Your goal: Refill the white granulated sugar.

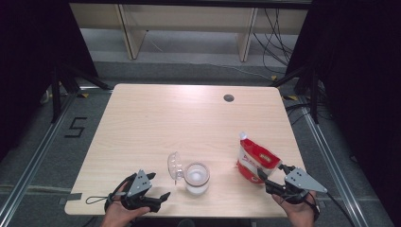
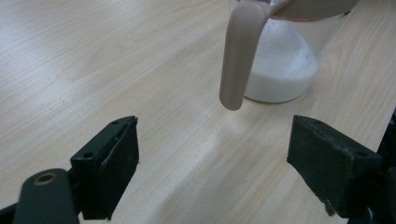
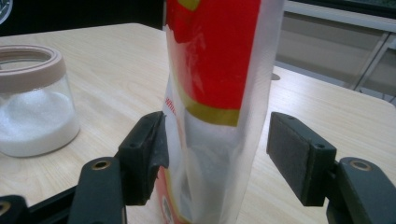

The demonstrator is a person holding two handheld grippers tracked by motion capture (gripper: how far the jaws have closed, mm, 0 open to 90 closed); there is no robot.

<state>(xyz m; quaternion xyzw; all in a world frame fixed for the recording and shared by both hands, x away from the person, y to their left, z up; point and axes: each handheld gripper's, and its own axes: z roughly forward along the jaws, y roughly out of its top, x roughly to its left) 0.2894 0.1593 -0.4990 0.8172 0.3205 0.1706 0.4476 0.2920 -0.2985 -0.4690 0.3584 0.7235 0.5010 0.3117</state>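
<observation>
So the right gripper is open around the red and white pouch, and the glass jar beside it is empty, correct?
Not quite. The glass jar is not empty: the right gripper view shows white granules filling its lower part. The rest holds: the right gripper is open, its jaws on either side of the red and white pouch.

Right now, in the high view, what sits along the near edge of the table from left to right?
Left tongs → clear domed lid → glass jar of white granules → red-and-white plastic pouch → right tongs.
</observation>
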